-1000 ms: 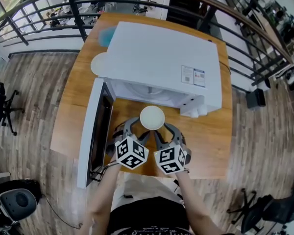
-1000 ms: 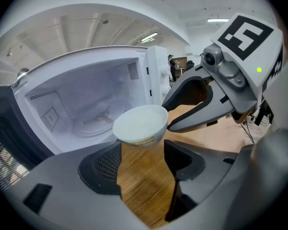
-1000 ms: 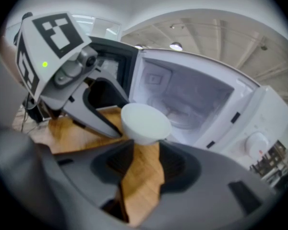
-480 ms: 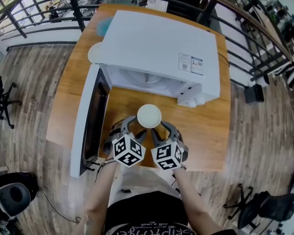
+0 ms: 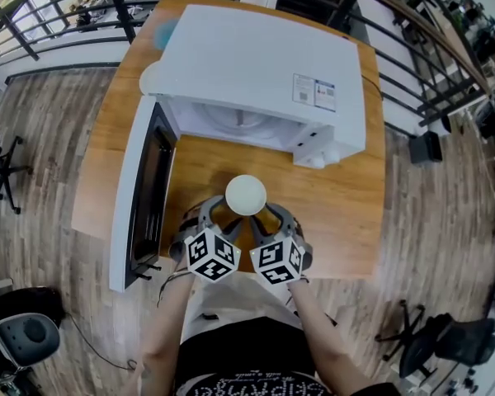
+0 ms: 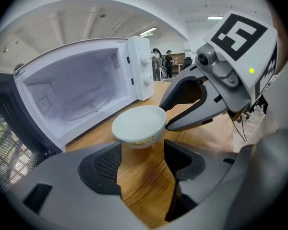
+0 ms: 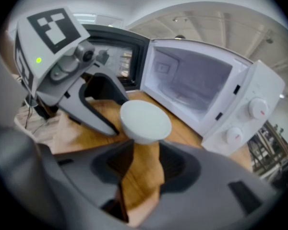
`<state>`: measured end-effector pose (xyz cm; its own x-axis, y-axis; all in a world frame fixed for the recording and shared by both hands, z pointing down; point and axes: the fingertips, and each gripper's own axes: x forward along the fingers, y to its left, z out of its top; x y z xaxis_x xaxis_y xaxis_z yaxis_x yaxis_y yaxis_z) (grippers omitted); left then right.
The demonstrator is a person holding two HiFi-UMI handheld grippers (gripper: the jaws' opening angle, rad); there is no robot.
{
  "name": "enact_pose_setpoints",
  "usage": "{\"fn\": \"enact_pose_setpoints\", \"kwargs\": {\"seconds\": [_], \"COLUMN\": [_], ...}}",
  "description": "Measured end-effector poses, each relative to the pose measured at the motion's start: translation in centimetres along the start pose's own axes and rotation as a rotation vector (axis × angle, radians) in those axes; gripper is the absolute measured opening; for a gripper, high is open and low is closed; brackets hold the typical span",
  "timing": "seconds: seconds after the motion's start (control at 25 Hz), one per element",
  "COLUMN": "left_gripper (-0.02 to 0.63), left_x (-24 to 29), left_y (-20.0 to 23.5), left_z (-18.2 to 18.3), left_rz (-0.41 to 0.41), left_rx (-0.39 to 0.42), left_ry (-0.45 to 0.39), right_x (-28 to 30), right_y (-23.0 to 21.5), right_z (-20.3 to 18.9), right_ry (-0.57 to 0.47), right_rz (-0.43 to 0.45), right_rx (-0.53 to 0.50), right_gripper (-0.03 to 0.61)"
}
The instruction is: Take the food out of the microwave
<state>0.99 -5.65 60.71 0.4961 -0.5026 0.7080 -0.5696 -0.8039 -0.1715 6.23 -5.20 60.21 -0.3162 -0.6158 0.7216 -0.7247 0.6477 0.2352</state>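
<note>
Wooden counter [image 5: 346, 205], railing [image 5: 49, 19] behind it, plank floor all round.

Microwave [image 5: 256, 64]: white, set toward the counter's far edge. Door [image 5: 136, 192] swung fully open to the left, reaching past the counter's near-left edge. Cavity empty; only the glass turntable [image 6: 81, 111] inside. Two knobs [image 7: 257, 108] on the right-hand panel.

Bowl [image 5: 246, 195]: outside the cavity, over bare counter in front of the opening, well clear of door and panel. Small, round, white, flaring from a narrower base; inside reads uniformly pale, contents cannot be told.

Left tool [image 5: 221, 218]: jaws narrow, closed on the bowl's lower left side.
Right tool [image 5: 271, 219]: same, on the lower right side. The tools converge, marker cubes nearly touching.
</note>
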Motion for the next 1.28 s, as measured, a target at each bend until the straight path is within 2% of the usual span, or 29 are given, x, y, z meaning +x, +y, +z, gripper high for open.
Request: {"fn": "enact_pose_setpoints", "kwargs": {"seconds": [0.72, 1.28], "left_gripper": [0.298, 0.298], "left_x": [0.7, 0.8], "left_y": [-2.1, -2.1], "left_z": [-1.7, -2.5], "left_rz": [-0.032, -0.043], "left_rx": [-0.041, -0.066], "left_ry": [0.015, 0.021], "right_x": [0.9, 1.2], "right_y": [1.1, 1.7], "right_z": [-2.7, -2.9], "right_ry": [0.052, 0.033], "right_rz": [0.028, 0.091], "right_rx": [-0.013, 0.036], "right_gripper": [0.184, 0.165]}}
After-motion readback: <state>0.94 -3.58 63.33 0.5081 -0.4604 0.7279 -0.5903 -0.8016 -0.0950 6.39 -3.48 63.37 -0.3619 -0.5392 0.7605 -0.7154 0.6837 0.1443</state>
